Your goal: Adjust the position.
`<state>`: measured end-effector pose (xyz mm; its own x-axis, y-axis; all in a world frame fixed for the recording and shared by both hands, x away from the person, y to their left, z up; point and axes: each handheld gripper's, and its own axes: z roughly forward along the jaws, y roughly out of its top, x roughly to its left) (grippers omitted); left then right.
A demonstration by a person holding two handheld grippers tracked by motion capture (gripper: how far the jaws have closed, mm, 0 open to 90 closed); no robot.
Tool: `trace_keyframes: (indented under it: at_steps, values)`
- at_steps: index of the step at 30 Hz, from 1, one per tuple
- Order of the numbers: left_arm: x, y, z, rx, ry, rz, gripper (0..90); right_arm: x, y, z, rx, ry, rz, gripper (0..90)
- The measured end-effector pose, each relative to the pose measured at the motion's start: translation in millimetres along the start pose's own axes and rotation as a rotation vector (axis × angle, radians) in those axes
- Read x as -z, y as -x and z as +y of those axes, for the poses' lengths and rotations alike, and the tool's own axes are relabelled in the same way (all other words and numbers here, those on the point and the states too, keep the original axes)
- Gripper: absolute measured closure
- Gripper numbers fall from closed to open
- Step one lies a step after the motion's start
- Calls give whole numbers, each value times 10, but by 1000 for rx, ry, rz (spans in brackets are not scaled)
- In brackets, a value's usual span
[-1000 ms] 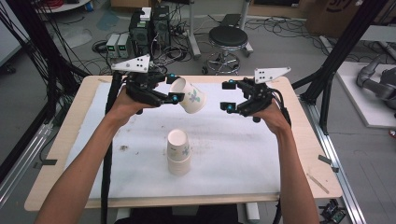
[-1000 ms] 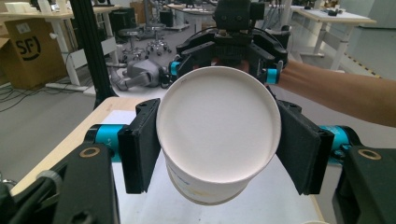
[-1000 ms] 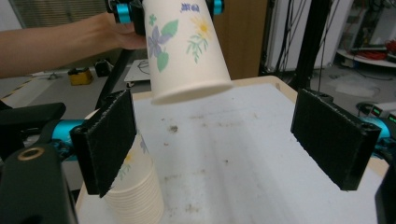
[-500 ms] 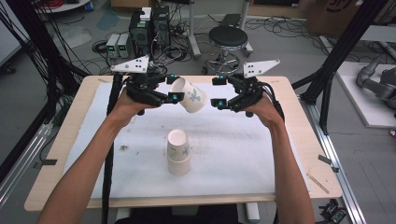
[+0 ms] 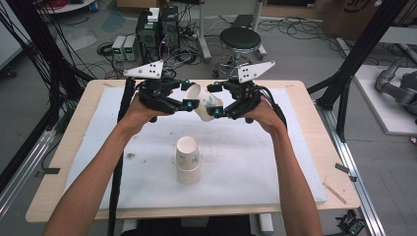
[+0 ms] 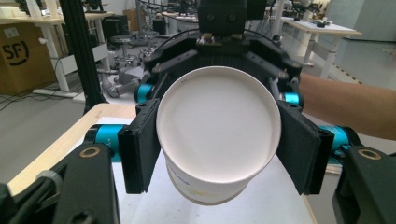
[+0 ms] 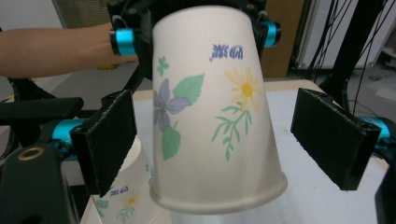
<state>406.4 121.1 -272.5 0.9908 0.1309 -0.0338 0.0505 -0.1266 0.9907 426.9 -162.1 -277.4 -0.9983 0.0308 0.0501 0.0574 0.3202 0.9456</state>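
Observation:
A flower-printed paper cup point(image 5: 204, 101) hangs tilted above the table's far middle. My left gripper point(image 5: 191, 93) is shut on it near its base, and its pads point(image 6: 140, 149) press on both sides of the cup point(image 6: 219, 126). My right gripper point(image 5: 214, 102) faces it from the right and is open. The cup's wide end point(image 7: 205, 116) sits between its pads point(image 7: 105, 140) with a gap on each side. A stack of matching cups point(image 5: 188, 160) stands upright on the white mat, nearer the person, and the stack point(image 7: 123, 196) also shows below the held cup.
The white mat point(image 5: 275, 162) covers most of the wooden table point(image 5: 314, 113). Behind the far edge stand computer boxes point(image 5: 157, 22) and a black stool point(image 5: 241, 37) on the floor. Black frame posts point(image 5: 354, 64) rise at both sides.
My right gripper has moved left toward the held cup until its open jaws stand around it. My left gripper and the cup have stayed in place.

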Motion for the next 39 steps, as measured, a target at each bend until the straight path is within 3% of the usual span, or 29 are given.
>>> trace_keyframes:
  at_steps: [22,24,27,31,39]
  values:
    - [3,4,9,3,16,-12,357,-188,68,-94,-38,-18,51,156]
    - [6,3,5,0,13,-13,357,-188,73,-104,-37,0,52,157]
    - [14,-5,-1,2,18,-13,357,-190,74,-116,-38,-12,58,172]
    - [24,-12,-5,6,21,-10,357,-186,78,-114,-25,-5,72,263]
    - [28,-15,-29,14,17,-11,360,-180,72,-113,-13,-19,73,308]
